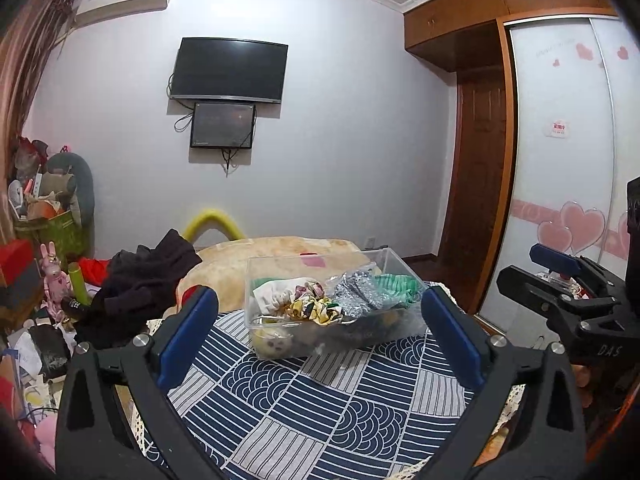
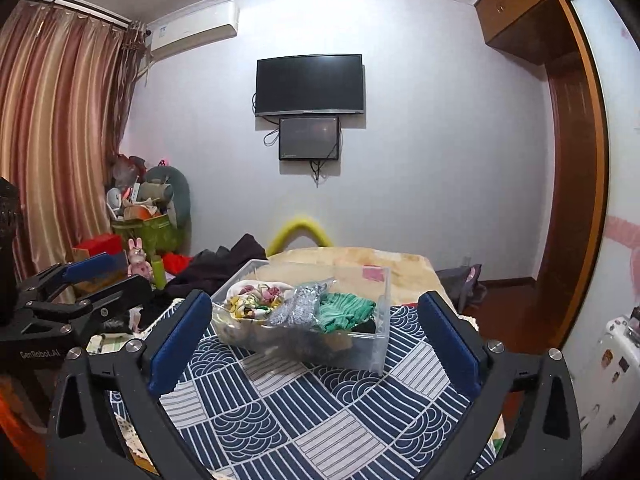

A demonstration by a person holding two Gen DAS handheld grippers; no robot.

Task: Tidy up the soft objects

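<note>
A clear plastic box (image 1: 396, 272) stands on the blue-and-white patterned cloth (image 1: 304, 408). It holds soft things: a floral scrunchie (image 1: 314, 308), a grey speckled cloth (image 1: 356, 294), a green striped cloth (image 1: 394, 284) and a small plush face (image 1: 274, 342) low against the front wall. My left gripper (image 1: 320, 332) is open and empty in front of the box. In the right wrist view the box (image 2: 382, 312) sits ahead of my right gripper (image 2: 316, 336), which is open and empty. The right gripper also shows in the left wrist view (image 1: 560, 276), the left in the right wrist view (image 2: 96, 276).
A dark heap of clothes (image 1: 140, 284) lies left of the box. A beige blanket (image 1: 280, 248) covers the bed behind it. Toys and boxes (image 1: 44, 240) crowd the far left. A wardrobe (image 1: 568, 160) stands at the right, curtains (image 2: 52, 140) at the left.
</note>
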